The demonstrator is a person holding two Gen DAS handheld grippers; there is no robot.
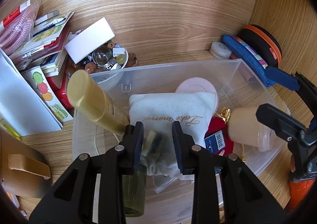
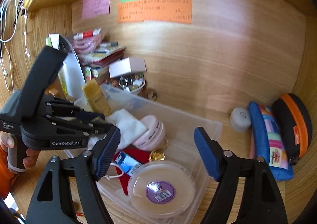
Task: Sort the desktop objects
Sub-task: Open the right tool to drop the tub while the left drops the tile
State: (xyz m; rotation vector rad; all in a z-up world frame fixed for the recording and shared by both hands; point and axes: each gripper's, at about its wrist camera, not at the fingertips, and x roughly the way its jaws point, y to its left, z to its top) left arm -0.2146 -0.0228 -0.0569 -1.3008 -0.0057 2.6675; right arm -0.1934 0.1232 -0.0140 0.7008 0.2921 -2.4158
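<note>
A clear plastic bin [image 1: 245, 77] [image 2: 210, 126] sits on the wooden desk. It holds a white cloth pouch [image 1: 170, 112] [image 2: 128, 124], a gold tube [image 1: 95, 101] [image 2: 97, 97] leaning on its left wall, a pink round case [image 1: 190, 85] [image 2: 152, 132], a beige lidded tub [image 1: 245, 126] [image 2: 160, 186], a red card and a blue box [image 1: 215, 141]. My left gripper [image 1: 158, 140] [image 2: 95, 124] is open over the pouch and a small bottle [image 1: 153, 142] in a clear bag. My right gripper [image 2: 156, 152] is open above the bin's right part; it also shows in the left wrist view [image 1: 277, 103].
A bowl of beads and trinkets [image 1: 107, 59] [image 2: 130, 85] with a white box [image 1: 89, 39] stands behind the bin. Books and packets [image 1: 39, 41] pile at the left. A white jar [image 2: 240, 118], a blue pencil case [image 2: 269, 140] and a black-orange case [image 2: 293, 124] lie at the right.
</note>
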